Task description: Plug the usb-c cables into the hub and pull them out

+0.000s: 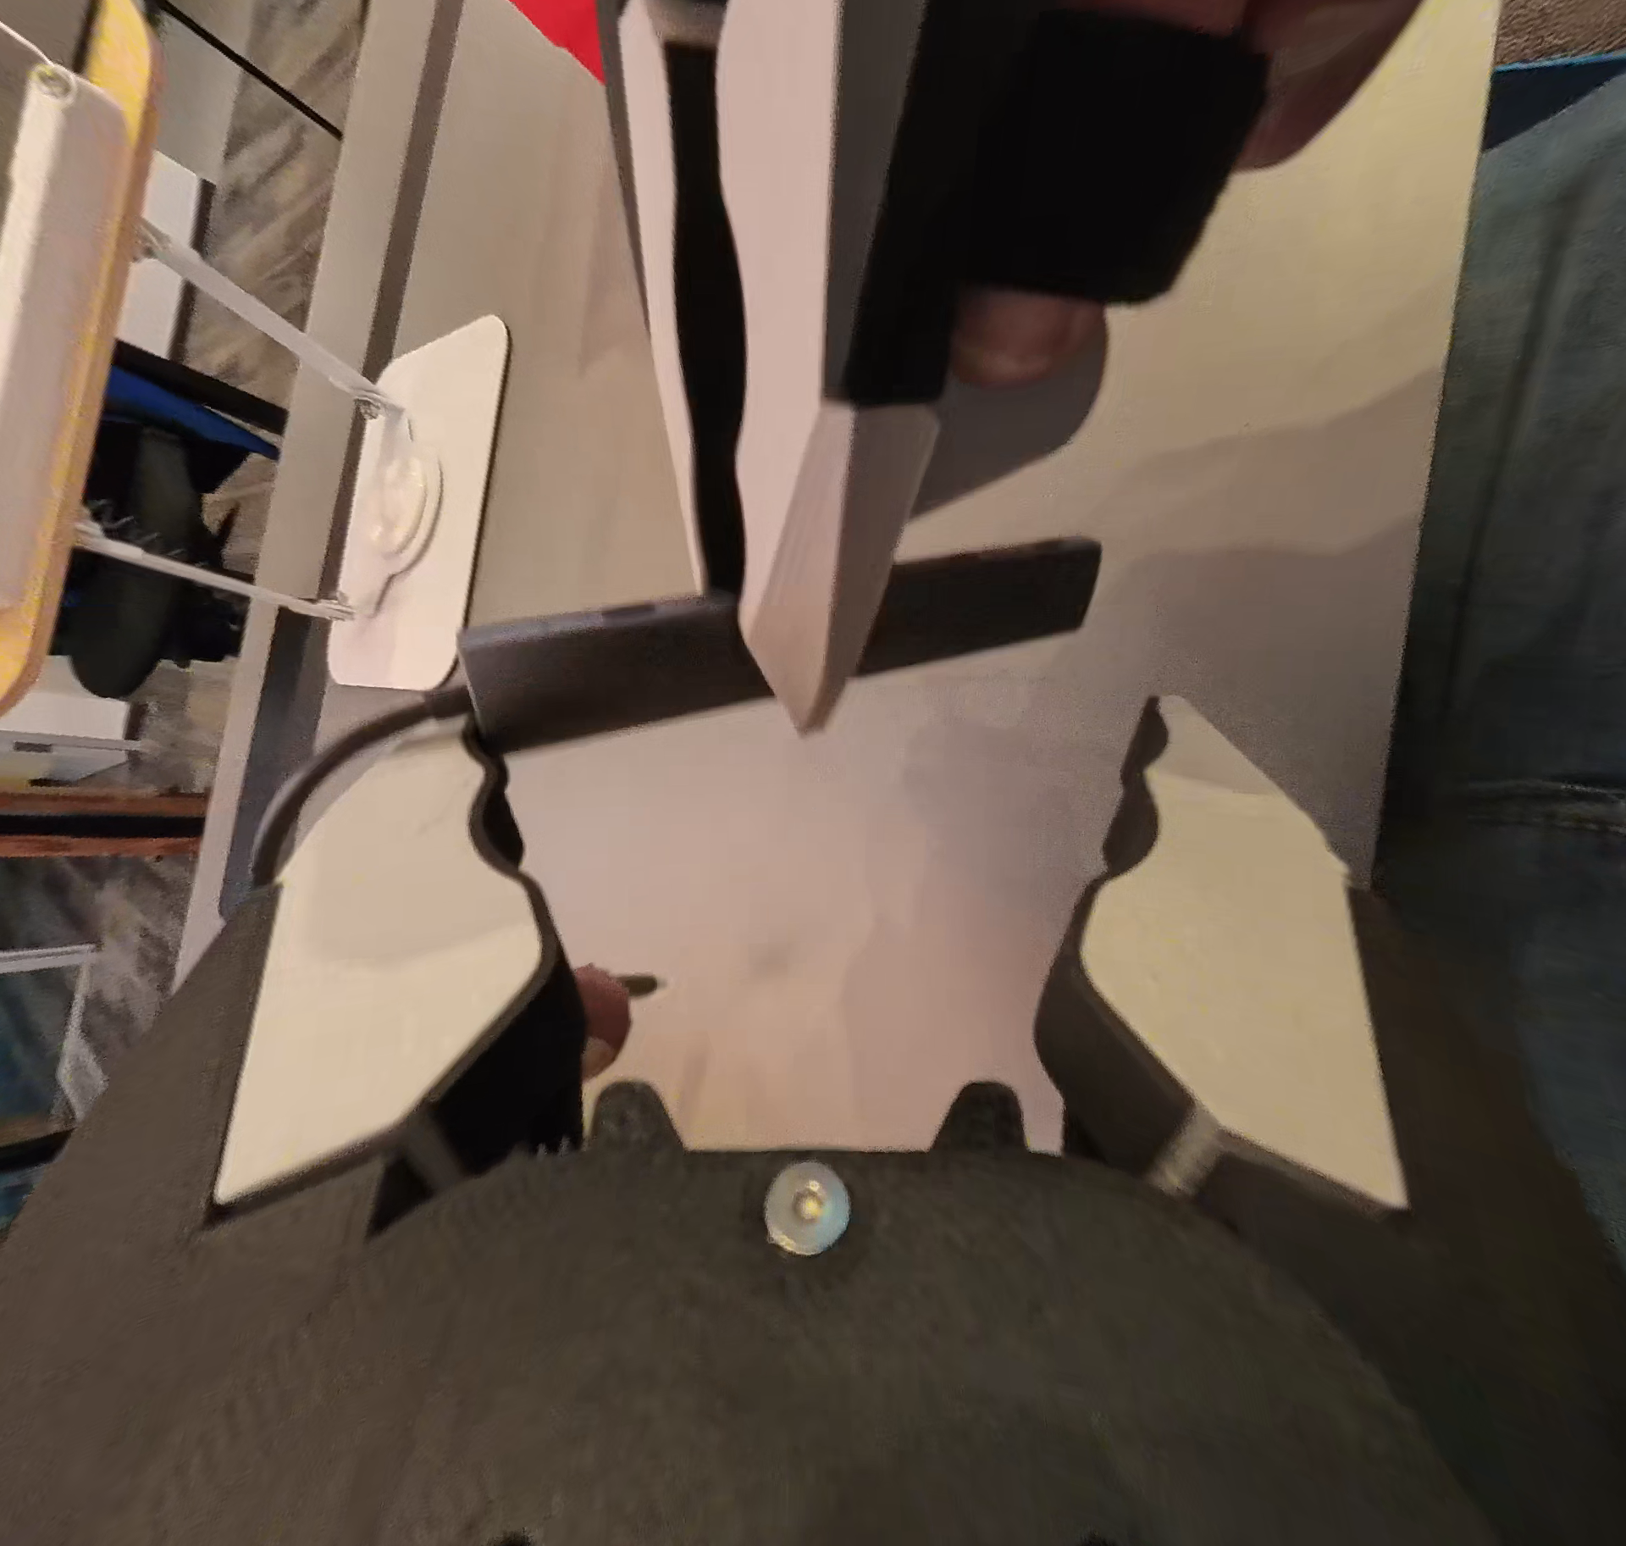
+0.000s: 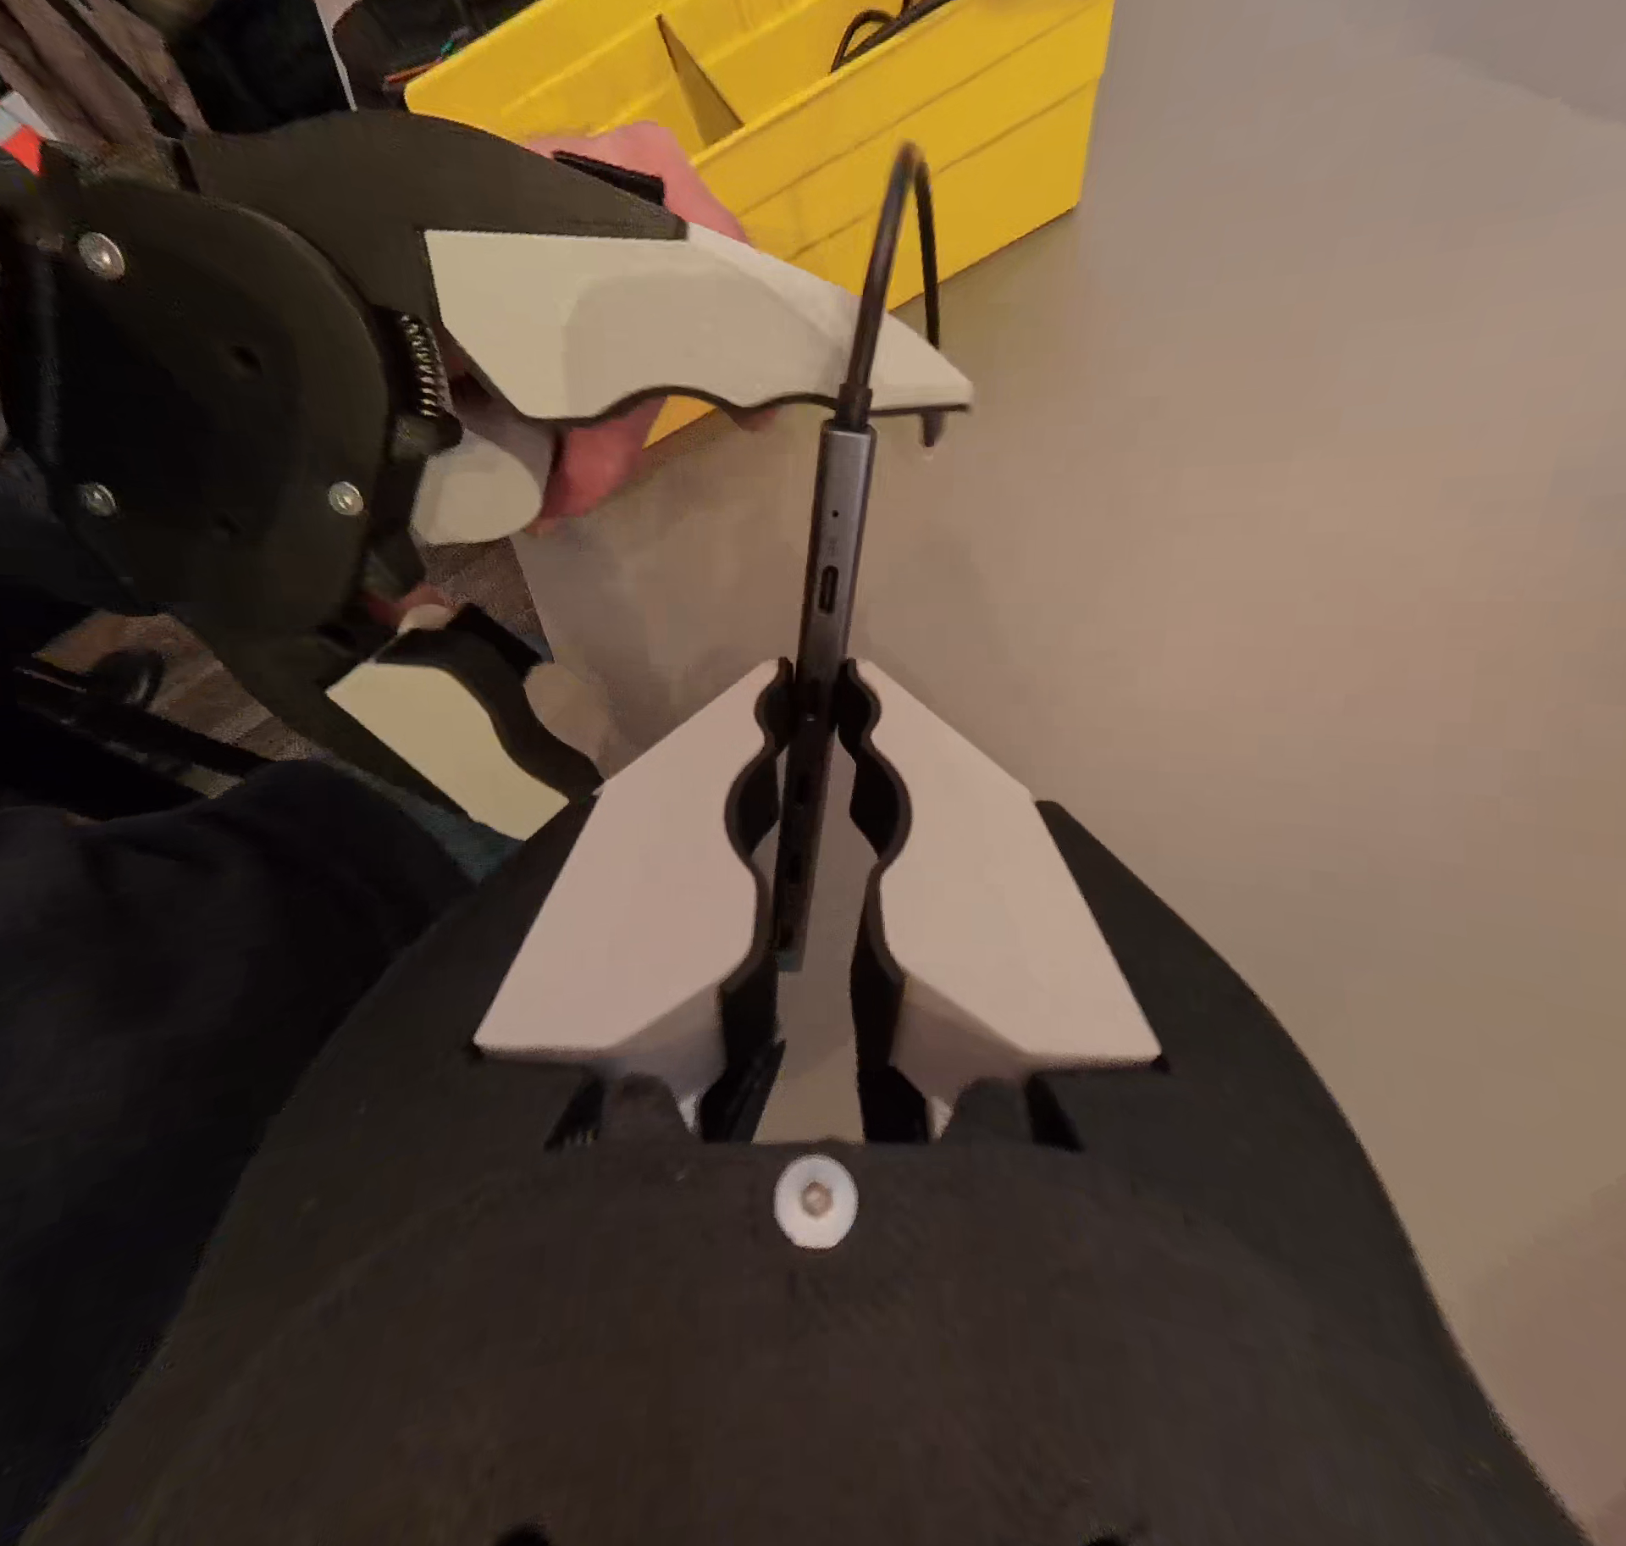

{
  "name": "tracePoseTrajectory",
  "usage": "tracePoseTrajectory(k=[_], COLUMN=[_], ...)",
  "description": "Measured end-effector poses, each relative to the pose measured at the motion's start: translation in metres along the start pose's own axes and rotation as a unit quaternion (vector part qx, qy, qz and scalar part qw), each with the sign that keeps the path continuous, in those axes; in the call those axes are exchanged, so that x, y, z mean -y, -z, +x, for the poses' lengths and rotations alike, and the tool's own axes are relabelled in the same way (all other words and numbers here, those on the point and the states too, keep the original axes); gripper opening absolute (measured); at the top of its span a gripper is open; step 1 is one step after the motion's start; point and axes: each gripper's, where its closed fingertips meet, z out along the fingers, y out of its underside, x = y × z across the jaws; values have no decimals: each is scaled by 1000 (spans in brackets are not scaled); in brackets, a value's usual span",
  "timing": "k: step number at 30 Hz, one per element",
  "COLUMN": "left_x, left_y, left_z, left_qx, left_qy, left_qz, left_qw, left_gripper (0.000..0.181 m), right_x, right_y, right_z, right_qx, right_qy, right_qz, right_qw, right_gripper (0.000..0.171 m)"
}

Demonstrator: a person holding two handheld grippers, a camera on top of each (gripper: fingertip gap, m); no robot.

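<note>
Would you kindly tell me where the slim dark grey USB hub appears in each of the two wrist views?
Left wrist view: the slim dark grey USB hub lies across mid-frame, partly hidden behind the right hand-held gripper pinching it.
Right wrist view: it runs up the centre, edge-on, held between that gripper's white fingers.
Shared landmark: the hub's black cable, leaving its left end there and its top end here.

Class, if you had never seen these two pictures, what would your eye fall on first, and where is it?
First, the slim grey hub clamped on edge in the right hand-held gripper, centre frame. Next, the bright yellow bin behind it on the table. Then the open left hand-held gripper, empty, facing the hub.
</note>
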Motion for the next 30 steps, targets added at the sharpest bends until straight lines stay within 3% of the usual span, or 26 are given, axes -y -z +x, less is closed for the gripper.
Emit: tracePoseTrajectory(k=[6, 11, 14, 17, 24, 30], left_x=[-2, -17, -19, -22, -26, -27], left_y=[17, 11, 4, -2, -9, -14], left_z=[-22, -18, -11, -7, 0, 5], left_qx=[30, 28, 16, 9, -4, -14], left_qy=[28, 25, 25, 27, 31, 31], left_qz=[4, -10, -9, -14, -22, -28], left_qw=[999, 999, 1000, 1000, 999, 999], left_gripper=[121, 117, 115, 113, 111, 111], right_x=[40, 80, 81, 56, -39, -80], right_y=[70, 191, 266, 320, 335, 288], right_z=[35, 90, 136, 181, 253, 277], right_qx=[-63, -211, -340, -415, -367, -273], right_qy=[23, 115, 210, 275, 324, 360], right_qz=[62, 91, 17, -113, -374, -429], right_qw=[996, 966, 916, 860, 788, 782], right_gripper=[7, 6, 7, 7, 7, 7])
